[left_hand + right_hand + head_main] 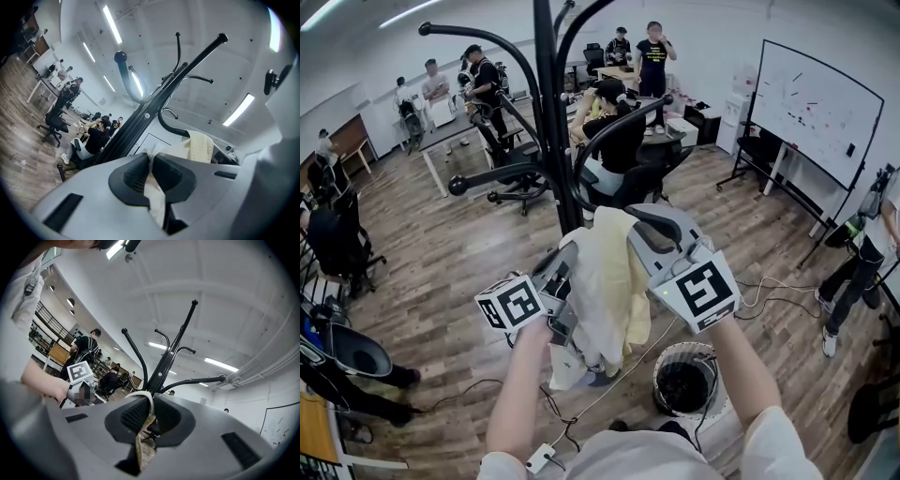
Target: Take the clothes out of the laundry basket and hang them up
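The wooden floor [441, 272] carries a round laundry basket [686, 349], loose cables [757, 284] and a standing whiteboard [816, 108].

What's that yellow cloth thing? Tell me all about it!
The yellow garment is pale, soft, crumpled fabric with a ribbed edge. It hangs in loose folds in the air. The left gripper and the right gripper each pinch a bit of it. It is close to the black coat stand; whether they touch, I cannot tell.
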Available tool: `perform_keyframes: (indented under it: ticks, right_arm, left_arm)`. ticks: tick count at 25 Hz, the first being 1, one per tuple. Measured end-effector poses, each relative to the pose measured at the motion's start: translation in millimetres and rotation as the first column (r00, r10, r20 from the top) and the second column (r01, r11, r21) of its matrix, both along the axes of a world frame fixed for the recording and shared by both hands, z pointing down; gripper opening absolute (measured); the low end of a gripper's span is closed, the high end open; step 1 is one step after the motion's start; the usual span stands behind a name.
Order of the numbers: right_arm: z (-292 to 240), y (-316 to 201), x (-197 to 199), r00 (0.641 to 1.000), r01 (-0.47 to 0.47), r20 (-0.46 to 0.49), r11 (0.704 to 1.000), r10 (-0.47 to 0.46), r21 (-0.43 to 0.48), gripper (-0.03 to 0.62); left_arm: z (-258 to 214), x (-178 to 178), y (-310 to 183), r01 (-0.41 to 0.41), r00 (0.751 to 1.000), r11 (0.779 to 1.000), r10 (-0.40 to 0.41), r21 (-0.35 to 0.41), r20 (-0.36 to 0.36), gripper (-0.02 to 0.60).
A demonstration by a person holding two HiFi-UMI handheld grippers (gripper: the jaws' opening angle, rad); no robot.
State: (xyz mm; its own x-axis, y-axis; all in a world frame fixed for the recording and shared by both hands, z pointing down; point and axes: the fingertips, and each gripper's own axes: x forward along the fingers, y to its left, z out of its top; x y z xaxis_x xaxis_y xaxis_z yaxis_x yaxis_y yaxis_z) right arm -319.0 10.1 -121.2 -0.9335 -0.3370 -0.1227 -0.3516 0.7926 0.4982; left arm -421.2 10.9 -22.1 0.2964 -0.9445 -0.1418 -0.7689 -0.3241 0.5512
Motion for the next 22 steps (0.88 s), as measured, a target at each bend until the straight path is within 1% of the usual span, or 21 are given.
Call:
perform_keyframes:
  ticks: [4, 9, 11, 13, 14, 18, 22]
  right_arm:
    - [6.1, -0.4, 3.4, 1.000, 0.004, -0.006, 1.000, -0.004, -0.009, 0.063]
    - [10.5, -0.3, 8.0, 1.000, 0.016, 0.007, 0.999, -0.015, -0.029, 0.078]
    - [13.6, 0.3, 9.9, 1.000, 0.020, 0.014, 0.999, -0.019, -0.043, 0.085]
    - [16.4, 0.1, 10.7, 0.999, 0.026, 0.023, 0.998, -0.024, -0.059, 0.089]
    - [17.8, -0.5, 10.6, 0.999, 0.030, 0.025, 0.997, -0.028, -0.064, 0.089]
    - [23.3, -5.2, 9.5, 0.999, 0.036, 0.009, 0.998, -0.036, -0.054, 0.098]
    - [23.8, -6.8, 9.3, 0.999, 0.029, 0.019, 0.997, -0.027, -0.070, 0.083]
  left_arm:
    - [9.4, 5.4, -2.8, 0.000, 1.000, 1.000, 0.001, -0.016, 0.020, 0.031]
    - [13.2, 9.8, -1.0, -0.005, 1.000, 1.000, 0.005, -0.005, 0.027, 0.032]
    - [15.6, 10.6, 0.7, 0.004, 0.999, 1.000, -0.004, -0.004, 0.050, 0.032]
    - [17.0, 10.9, 1.6, 0.013, 0.996, 1.000, -0.013, -0.004, 0.084, 0.086]
    - [17.1, 11.3, 1.7, 0.015, 0.995, 1.000, -0.014, -0.004, 0.095, 0.092]
    - [14.4, 7.0, 1.6, 0.034, 0.995, 0.999, -0.035, 0.004, 0.098, 0.152]
    - [14.4, 3.2, 3.5, 0.034, 0.996, 0.999, -0.035, 0.006, 0.086, 0.163]
